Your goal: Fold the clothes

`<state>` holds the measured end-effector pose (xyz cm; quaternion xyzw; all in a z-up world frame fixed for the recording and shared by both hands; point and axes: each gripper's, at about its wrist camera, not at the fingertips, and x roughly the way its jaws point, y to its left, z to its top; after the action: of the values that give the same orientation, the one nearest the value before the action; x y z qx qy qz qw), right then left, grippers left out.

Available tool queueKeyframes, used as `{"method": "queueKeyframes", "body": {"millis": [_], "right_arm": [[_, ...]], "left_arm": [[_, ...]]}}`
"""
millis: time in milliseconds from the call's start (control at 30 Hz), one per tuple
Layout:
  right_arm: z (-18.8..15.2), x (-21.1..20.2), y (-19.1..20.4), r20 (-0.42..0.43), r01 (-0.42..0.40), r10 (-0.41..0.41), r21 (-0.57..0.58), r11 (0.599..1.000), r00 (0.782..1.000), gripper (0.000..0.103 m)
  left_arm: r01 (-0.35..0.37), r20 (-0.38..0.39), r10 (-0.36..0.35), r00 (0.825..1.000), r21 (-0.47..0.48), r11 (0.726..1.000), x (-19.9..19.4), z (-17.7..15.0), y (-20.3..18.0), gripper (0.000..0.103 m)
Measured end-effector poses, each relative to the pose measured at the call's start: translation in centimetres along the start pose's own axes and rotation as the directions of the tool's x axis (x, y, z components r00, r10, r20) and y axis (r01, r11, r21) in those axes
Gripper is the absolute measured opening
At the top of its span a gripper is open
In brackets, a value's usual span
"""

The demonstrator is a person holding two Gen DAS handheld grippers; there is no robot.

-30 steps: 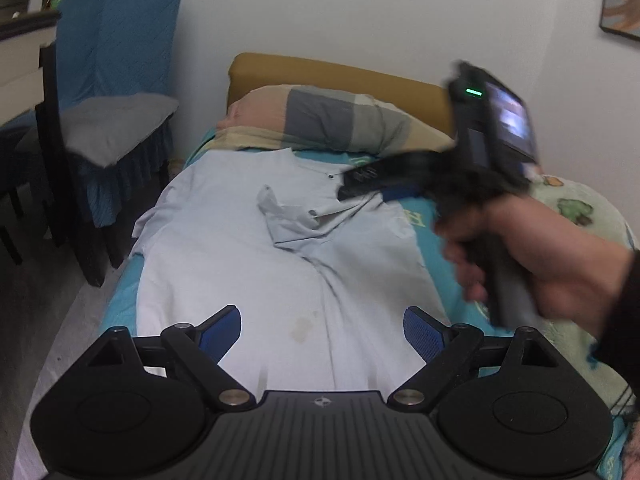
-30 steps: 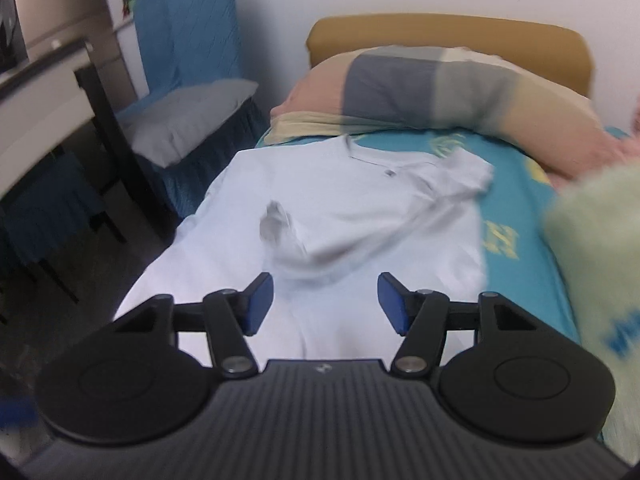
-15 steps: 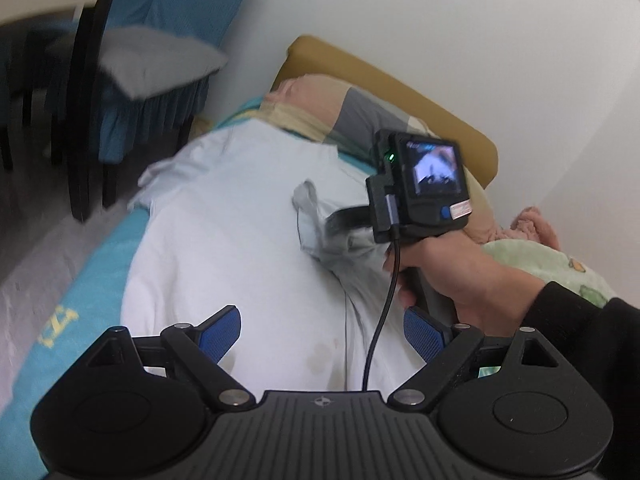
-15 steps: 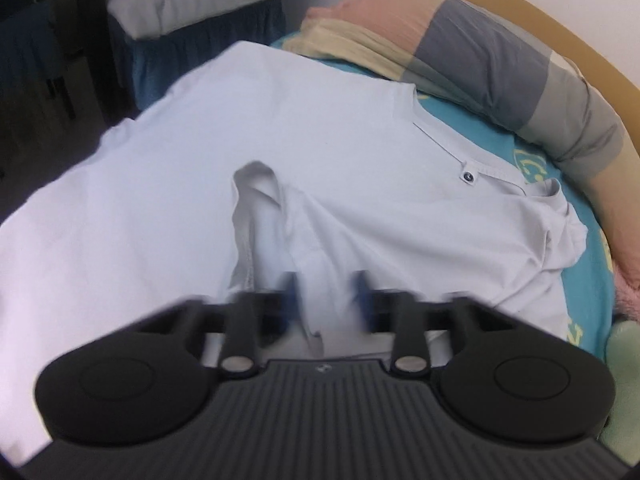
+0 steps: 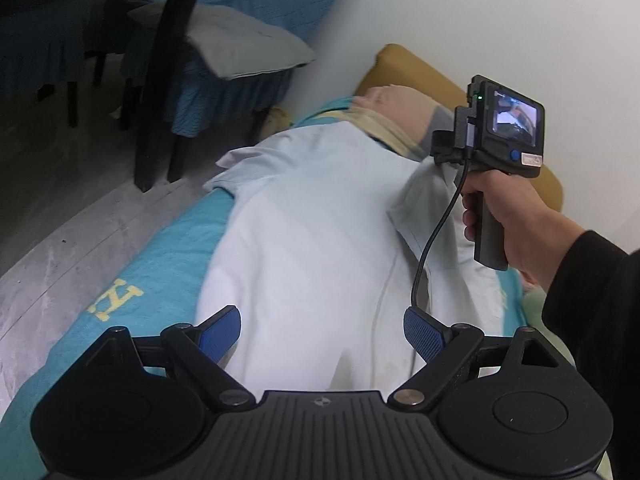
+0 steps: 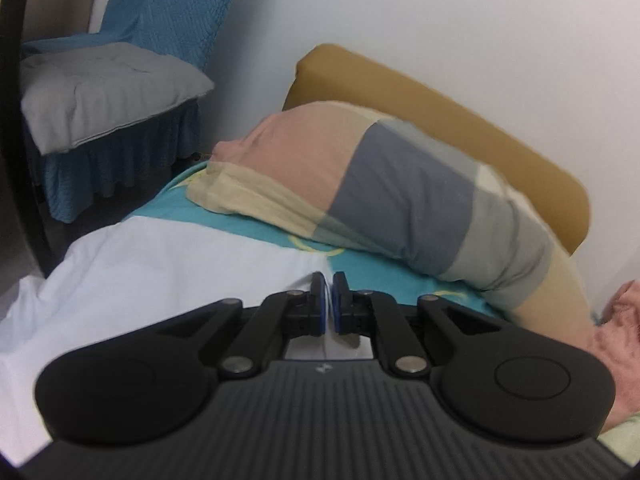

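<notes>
A pale blue shirt (image 5: 316, 232) lies spread on the teal bed sheet (image 5: 160, 264). My left gripper (image 5: 322, 334) hangs open above the shirt's lower part, nothing between its blue pads. In the left wrist view a hand holds the right gripper's handle (image 5: 490, 224) over the shirt's far right side, where a fold of fabric (image 5: 424, 196) is lifted. My right gripper (image 6: 329, 300) is shut on a thin edge of the shirt (image 6: 140, 264), near the pillow. White cloth shows between its pads.
A patchwork pillow (image 6: 400, 204) lies against a mustard headboard (image 6: 460, 120). A chair with a grey cushion (image 5: 244, 48) and blue cover stands left of the bed, beside dark table legs (image 5: 160, 100). Grey floor (image 5: 60, 200) runs along the left. Pink cloth (image 6: 624, 320) sits far right.
My right gripper closed on the shirt fabric and carried it toward the pillow end. The folded sleeve in the middle is now drawn up to the right. My left gripper swung leftward, still open.
</notes>
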<state>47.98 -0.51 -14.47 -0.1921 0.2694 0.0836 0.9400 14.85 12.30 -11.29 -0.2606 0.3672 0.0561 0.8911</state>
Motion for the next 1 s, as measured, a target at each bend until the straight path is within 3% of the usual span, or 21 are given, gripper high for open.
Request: {"method": "queueKeyframes", "body": {"millis": [33, 67, 133, 200, 367, 467, 533, 567, 700, 867, 1000], "right_arm": [[-0.1, 0.2, 0.1, 0.01, -0.013, 0.013, 0.007, 1.0, 1.0, 0.009], [-0.2, 0.2, 0.3, 0.018, -0.026, 0.026, 0.012, 1.0, 1.0, 0.019], [-0.9, -0.3, 0.4, 0.023, -0.047, 0.046, 0.015, 0.999, 0.999, 0.07], [-1.7, -1.4, 0.3, 0.05, -0.068, 0.067, 0.021, 0.997, 0.996, 0.079], [-5.1, -5.4, -0.4, 0.126, -0.176, 0.168, 0.056, 0.983, 0.978, 0.075], [-7.8, -6.2, 0.5, 0.059, -0.274, 0.271, 0.05, 0.96, 0.961, 0.05], [-9.3, -6.0, 1.5, 0.013, -0.299, 0.299, 0.008, 0.954, 0.954, 0.021], [-9.9, -5.8, 2.1, -0.002, -0.293, 0.293, -0.019, 0.956, 0.956, 0.016], [-10.8, -4.4, 2.3, -0.001, -0.203, 0.203, -0.008, 0.979, 0.979, 0.016], [-10.8, -3.3, 2.2, 0.015, -0.138, 0.138, 0.016, 0.99, 0.99, 0.027], [-11.2, -3.2, 1.6, 0.013, -0.166, 0.165, 0.056, 0.985, 0.986, 0.026]], "left_arm": [[-0.008, -0.002, 0.008, 1.0, -0.002, 1.0, 0.2, 0.1, 0.0, 0.09], [-0.016, -0.005, 0.016, 1.0, -0.004, 1.0, 0.4, 0.2, -0.1, 0.09], [-0.026, -0.007, 0.026, 1.0, -0.006, 1.0, 0.6, 0.3, -0.1, 0.09], [-0.032, -0.002, 0.032, 0.999, -0.01, 0.999, 0.5, 0.3, 0.0, 0.09], [-0.047, 0.015, 0.047, 0.999, -0.026, 0.999, -0.1, 0.5, 0.2, 0.09], [-0.056, 0.026, 0.057, 0.998, -0.033, 0.998, -0.5, 0.6, 0.3, 0.09], [-0.065, 0.029, 0.066, 0.997, -0.027, 0.998, -0.5, 0.5, 0.3, 0.09], [-0.068, 0.028, 0.069, 0.997, -0.023, 0.997, -0.5, 0.4, 0.3, 0.09], [-0.081, 0.022, 0.082, 0.996, -0.014, 0.997, 0.0, 0.4, 0.1, 0.09], [-0.085, 0.004, 0.085, 0.996, -0.014, 0.996, 1.0, 0.5, -0.1, 0.09], [-0.08, -0.008, 0.08, 0.997, 0.0, 0.997, 1.6, 0.4, -0.4, 0.09]]}}
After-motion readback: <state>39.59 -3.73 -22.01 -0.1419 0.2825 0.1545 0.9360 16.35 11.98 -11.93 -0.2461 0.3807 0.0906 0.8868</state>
